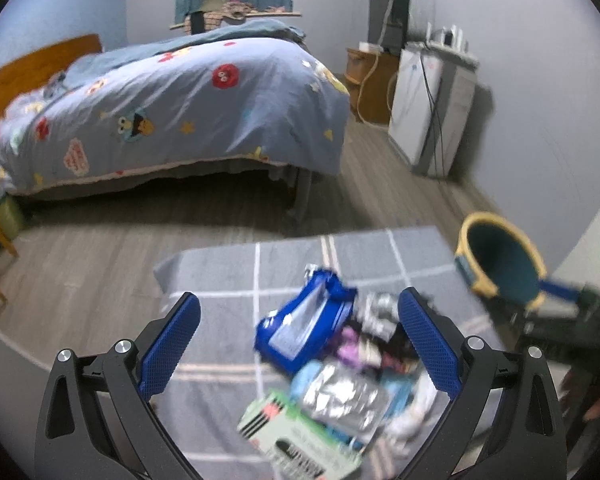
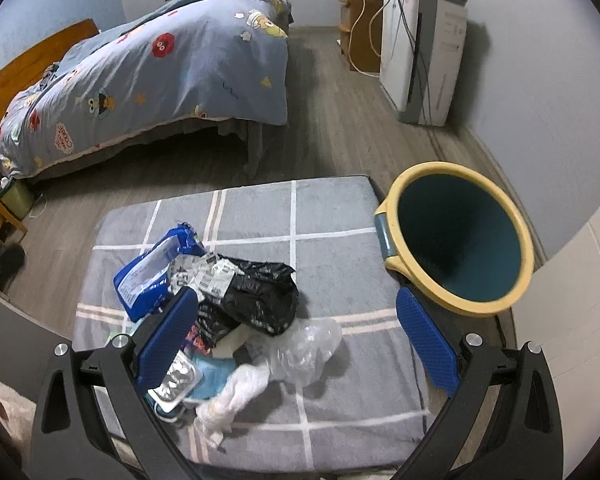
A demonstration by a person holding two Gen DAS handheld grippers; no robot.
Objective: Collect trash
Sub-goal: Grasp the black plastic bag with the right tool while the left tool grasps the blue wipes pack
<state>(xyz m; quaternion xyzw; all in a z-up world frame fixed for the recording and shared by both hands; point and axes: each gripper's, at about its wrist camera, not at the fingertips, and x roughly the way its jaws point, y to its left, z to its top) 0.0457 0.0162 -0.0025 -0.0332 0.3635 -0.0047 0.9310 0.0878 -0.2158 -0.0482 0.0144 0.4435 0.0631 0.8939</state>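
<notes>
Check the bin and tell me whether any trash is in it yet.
No: the bin shows only its bare dark inside, and the trash pile lies on the grey mat.

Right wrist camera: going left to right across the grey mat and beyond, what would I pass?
blue packet → black plastic bag → clear plastic bag → bare stretch of grey mat → yellow-rimmed bin
</notes>
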